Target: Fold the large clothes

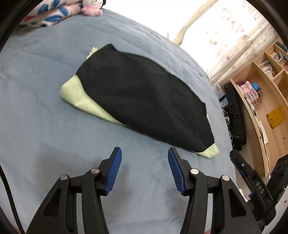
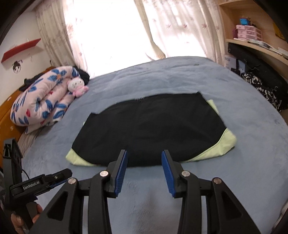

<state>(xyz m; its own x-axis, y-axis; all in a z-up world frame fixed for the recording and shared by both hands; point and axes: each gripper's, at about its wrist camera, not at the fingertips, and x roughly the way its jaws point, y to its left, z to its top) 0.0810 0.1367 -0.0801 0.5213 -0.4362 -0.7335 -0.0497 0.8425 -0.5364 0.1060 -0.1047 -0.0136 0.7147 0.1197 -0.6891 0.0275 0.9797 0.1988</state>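
Presently: folded garment on bed, both tools empty

Left wrist view. Left tool (image 1: 144,154): blue-padded fingers (image 1: 113,172) apart, nothing between them, held over bare blue bedcover (image 1: 45,111). Folded garment (image 1: 144,97): black with pale green panels at its corners, lying flat on the bed beyond the tool, not touched. Right tool (image 1: 252,181): seen at the right edge, near the garment's green corner but clear of it. Floral quilt (image 1: 50,10) and plush toy (image 1: 91,7): far left. Curtain (image 1: 230,32) and wooden shelving (image 1: 261,86): far right.

Right wrist view. Right tool (image 2: 144,156): fingers apart, empty, tips just short of the garment's (image 2: 149,129) near edge. Garment lies mid-bed, green corners showing left and right. Left tool (image 2: 57,177): low at the left, gripped by a hand (image 2: 23,219). Quilt (image 2: 39,102) rolled at the far left with the toy (image 2: 77,87) against it; curtain (image 2: 117,36) behind the bed.
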